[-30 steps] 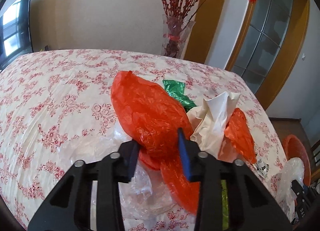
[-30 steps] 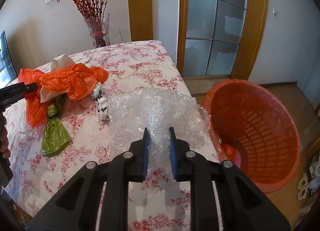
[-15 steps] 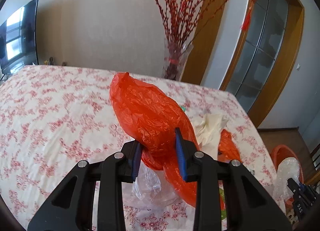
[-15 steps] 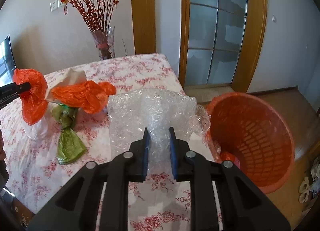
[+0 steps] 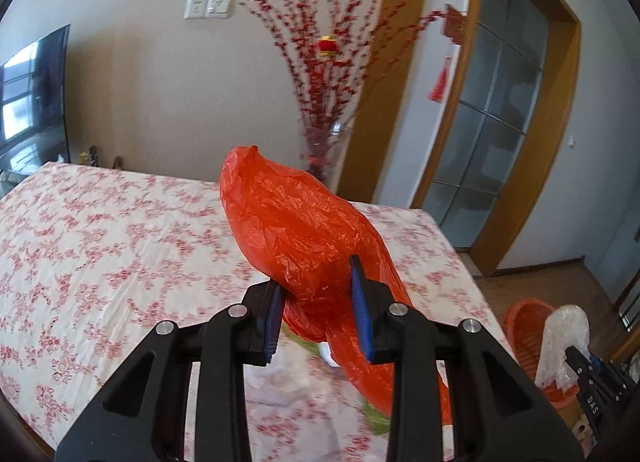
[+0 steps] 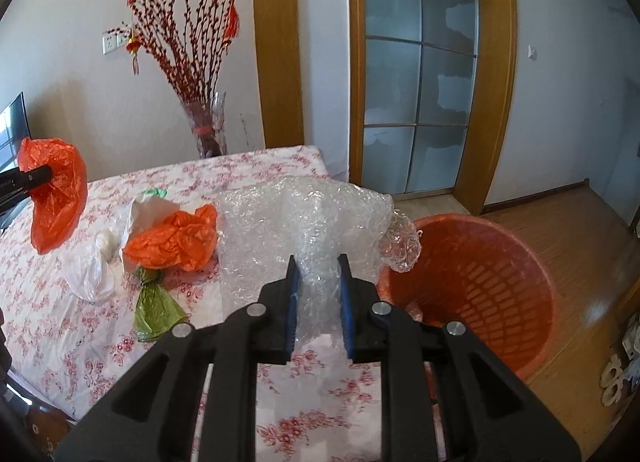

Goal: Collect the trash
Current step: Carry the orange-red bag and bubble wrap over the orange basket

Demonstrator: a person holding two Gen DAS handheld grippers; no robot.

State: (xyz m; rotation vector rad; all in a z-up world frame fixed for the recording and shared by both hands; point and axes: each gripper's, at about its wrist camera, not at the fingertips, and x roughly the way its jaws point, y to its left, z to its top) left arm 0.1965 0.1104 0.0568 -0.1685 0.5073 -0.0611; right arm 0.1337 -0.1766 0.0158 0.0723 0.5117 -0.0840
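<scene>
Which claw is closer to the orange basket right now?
Right. The right claw, gripping bubble wrap, sits beside the orange basket; the left claw, holding an orange bag, is farther across the table.

Each black hand-held gripper (image 5: 316, 294) has blue pads, silver screws.

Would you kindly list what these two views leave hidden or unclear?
- Left wrist view: the trash under the held orange bag is blurred and covered by the left gripper.
- Right wrist view: the bubble wrap in the right gripper hides the near rim of the orange basket.
- Basket bottom: hidden by its own wall.
</scene>
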